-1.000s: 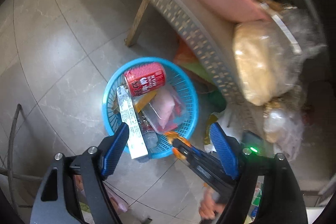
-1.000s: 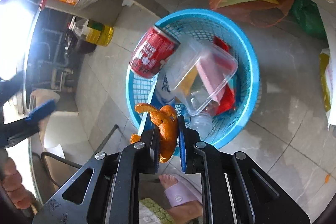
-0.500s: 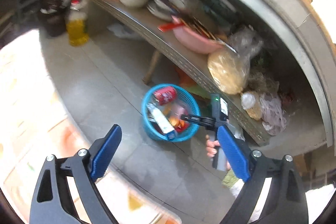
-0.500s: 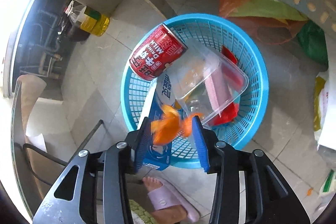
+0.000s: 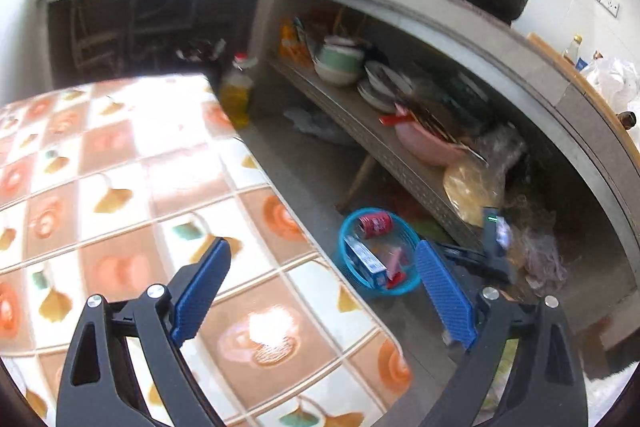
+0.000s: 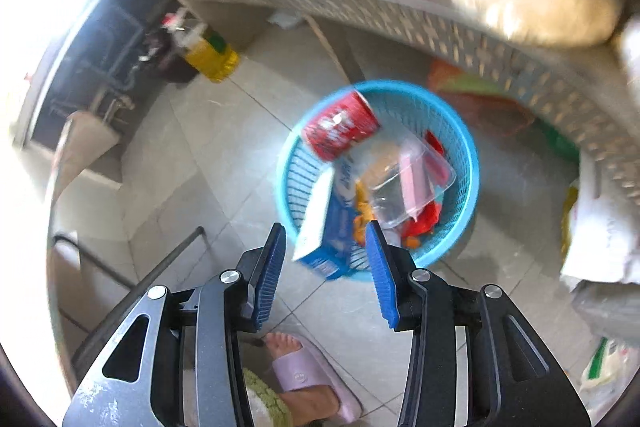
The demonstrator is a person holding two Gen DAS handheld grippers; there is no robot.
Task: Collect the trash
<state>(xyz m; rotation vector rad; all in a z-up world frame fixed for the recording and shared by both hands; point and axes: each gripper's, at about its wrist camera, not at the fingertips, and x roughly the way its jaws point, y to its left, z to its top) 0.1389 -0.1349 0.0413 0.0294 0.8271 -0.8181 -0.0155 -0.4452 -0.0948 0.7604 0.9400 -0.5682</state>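
A blue plastic basket (image 6: 466,163) stands on the tiled floor under a shelf. It holds a red can (image 6: 340,127), a blue and white carton (image 6: 324,227), a clear plastic box (image 6: 412,183) and orange peel (image 6: 362,211). My right gripper (image 6: 326,239) is open and empty just above the basket's near rim. My left gripper (image 5: 320,267) is open and empty, raised above a table with a patterned cloth (image 5: 120,187). The basket (image 5: 346,251) shows small in the left wrist view, with the right gripper (image 5: 472,259) beside it.
A perforated metal shelf (image 6: 440,23) overhangs the basket, loaded with bowls (image 5: 340,63), a pink basin (image 5: 428,147) and bagged food (image 5: 472,187). A yellow oil bottle (image 6: 212,59) stands on the floor. A foot in a pink slipper (image 6: 312,375) is below my right gripper.
My right gripper opened and the orange peel dropped into the basket. My left gripper rose and pulled back from above the basket to over the table.
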